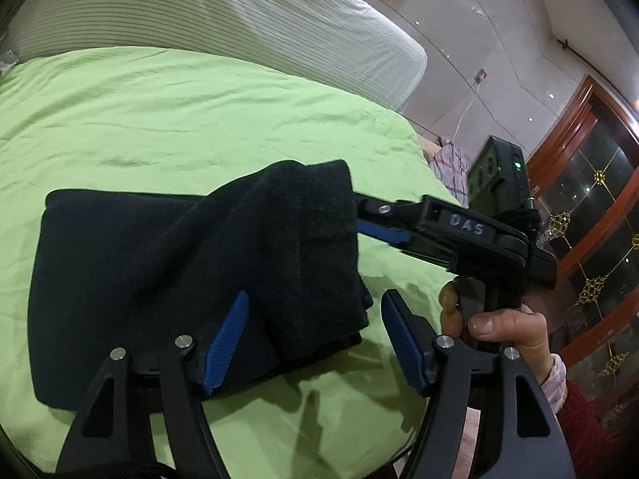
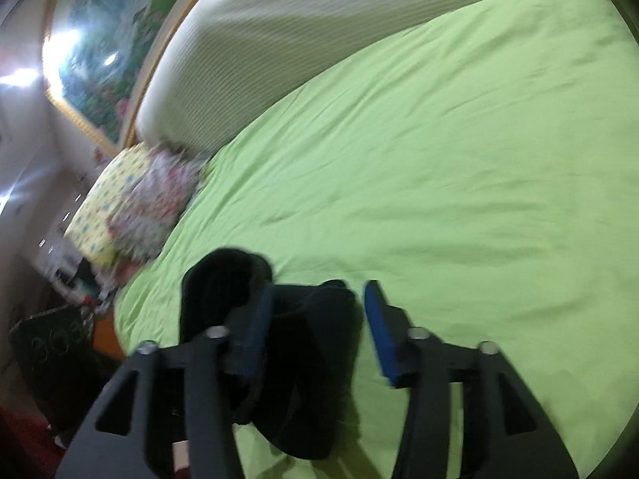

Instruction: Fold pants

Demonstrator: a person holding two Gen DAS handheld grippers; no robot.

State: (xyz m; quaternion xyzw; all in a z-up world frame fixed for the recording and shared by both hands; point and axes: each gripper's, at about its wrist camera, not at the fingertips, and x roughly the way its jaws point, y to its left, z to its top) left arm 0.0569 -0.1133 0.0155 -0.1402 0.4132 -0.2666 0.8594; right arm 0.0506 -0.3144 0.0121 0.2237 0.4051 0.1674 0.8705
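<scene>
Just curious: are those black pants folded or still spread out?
Folded: the black pants lie as a compact layered bundle on the green sheet.

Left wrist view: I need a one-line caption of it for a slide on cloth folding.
Folded black pants lie on a green bedsheet; the open left gripper hovers at their near edge while the right gripper meets their far side.

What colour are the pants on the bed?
Black. The folded pants lie on the light green bed cover, clearest in the left wrist view.

"DAS" is handwritten on the right tool (image 1: 361, 215).
</scene>
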